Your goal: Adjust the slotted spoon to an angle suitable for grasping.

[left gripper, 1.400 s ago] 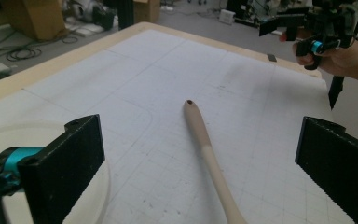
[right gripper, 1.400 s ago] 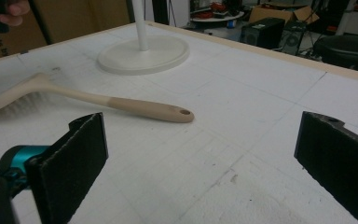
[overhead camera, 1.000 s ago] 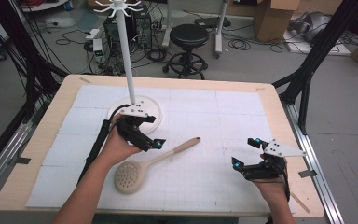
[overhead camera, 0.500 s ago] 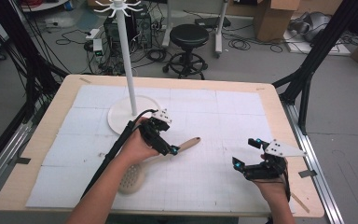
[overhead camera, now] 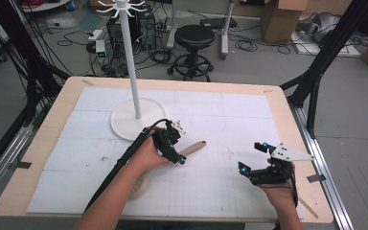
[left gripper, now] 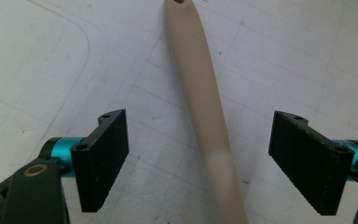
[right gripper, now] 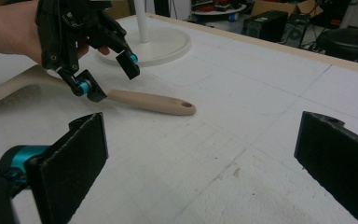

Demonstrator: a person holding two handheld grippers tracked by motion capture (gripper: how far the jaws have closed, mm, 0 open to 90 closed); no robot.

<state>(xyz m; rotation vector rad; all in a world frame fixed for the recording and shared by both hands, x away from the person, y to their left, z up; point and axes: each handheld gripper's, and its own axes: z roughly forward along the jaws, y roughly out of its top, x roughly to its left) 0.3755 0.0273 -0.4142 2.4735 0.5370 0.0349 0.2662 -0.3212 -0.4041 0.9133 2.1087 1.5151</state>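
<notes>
Left gripper (left gripper: 198, 158) is down over the spoon (left gripper: 205, 121) handle, jaws either side and just been closing, but there's a clear gap on both sides, so no grip yet. Spoon's flat on the table (overhead camera: 230, 115) near the stand (overhead camera: 135, 115). Right gripper (overhead camera: 254, 158) sits spread, well apart. Grab, lift and whatever follows are all left, I'd say.

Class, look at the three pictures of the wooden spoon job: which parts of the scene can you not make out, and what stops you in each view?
- Spoon head: in the high view, mostly hidden under the person's left hand and forearm.
- Spoon's lower handle: in the left gripper view, blurred and cut off by the bottom edge.
- Stand top: in the right gripper view, the pole is cut off by the top edge.
- Spoon head in the right gripper view: partly covered by the left gripper.
</notes>
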